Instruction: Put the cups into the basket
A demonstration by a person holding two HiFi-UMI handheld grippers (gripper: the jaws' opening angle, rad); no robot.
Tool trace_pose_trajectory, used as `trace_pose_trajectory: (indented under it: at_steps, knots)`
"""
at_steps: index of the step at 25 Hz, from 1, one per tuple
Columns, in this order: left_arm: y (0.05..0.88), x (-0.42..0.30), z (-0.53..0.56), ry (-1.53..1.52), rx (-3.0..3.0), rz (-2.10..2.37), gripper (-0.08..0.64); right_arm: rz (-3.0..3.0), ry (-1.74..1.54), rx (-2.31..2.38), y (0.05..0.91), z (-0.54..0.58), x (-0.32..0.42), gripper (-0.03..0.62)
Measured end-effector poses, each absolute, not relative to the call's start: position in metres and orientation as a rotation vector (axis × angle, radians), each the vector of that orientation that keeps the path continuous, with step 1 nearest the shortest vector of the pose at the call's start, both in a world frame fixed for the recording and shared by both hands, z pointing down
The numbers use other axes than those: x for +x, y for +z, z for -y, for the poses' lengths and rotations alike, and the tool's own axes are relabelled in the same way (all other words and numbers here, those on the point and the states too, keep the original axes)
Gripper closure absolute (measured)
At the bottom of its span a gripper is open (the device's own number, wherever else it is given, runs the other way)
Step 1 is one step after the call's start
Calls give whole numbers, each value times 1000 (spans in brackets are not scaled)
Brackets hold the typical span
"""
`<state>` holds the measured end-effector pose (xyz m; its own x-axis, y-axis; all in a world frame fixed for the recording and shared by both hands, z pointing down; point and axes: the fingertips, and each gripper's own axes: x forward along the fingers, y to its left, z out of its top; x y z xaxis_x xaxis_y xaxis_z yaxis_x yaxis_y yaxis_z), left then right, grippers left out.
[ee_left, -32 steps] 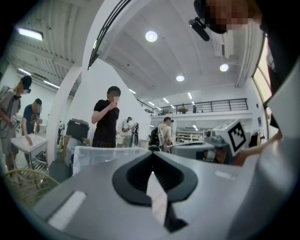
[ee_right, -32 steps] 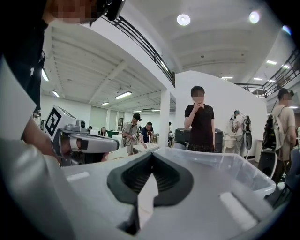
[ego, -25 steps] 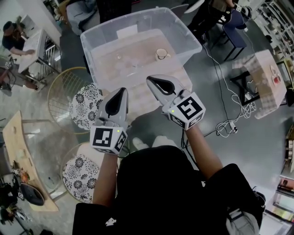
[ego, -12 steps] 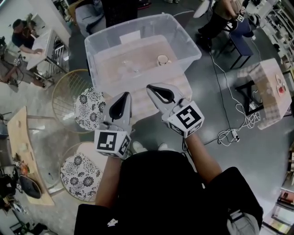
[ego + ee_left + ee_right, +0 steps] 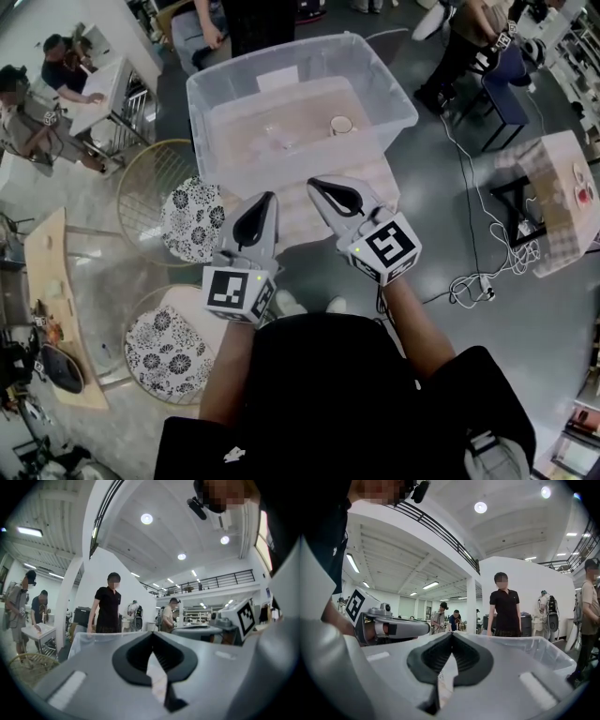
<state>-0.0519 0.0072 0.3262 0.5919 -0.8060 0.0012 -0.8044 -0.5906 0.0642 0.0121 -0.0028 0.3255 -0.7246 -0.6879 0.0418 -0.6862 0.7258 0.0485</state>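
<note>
Jaws together, empty, on left hand-held gripper (image 5: 268, 199) (right hand-held gripper (image 5: 314, 185) likewise)

- Left hand-held gripper (image 5: 268, 197), centre of the head view: pale grey shell, black jaw pads, and a cube of black-and-white square markers.
- Right hand-held gripper (image 5: 315, 184), just right of it: the same grey and black, with a similar black-and-white marker cube.
- Tub (image 5: 204, 112), upper centre: clear, colourless plastic with a pale pinkish-beige tone showing inside.
- Cup (image 5: 341, 125), in the tub's right part: cream-white, darker within.
- Upper cushion (image 5: 190, 221), left of centre: white with a black flower print.
- Lower cushion (image 5: 161, 349), lower left: the same black-on-white flowers.
- Floor (image 5: 506, 309), right side: plain grey.
- Person's top (image 5: 328, 403), bottom centre: black.
- Table (image 5: 555, 192), right edge: pale pink-and-cream checks.
</note>
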Motion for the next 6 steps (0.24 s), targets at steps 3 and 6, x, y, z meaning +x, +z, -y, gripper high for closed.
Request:
trace_pose_trajectory:
  at_steps: [3, 6]
  knots:
    - [326, -51, -12, -40, 2749, 1399, 552, 2869, -49, 1139, 326, -2, 13, 589]
    - [326, -50, -17, -38, 2747, 1396, 552, 2868, -50, 1136, 326, -7, 13, 590]
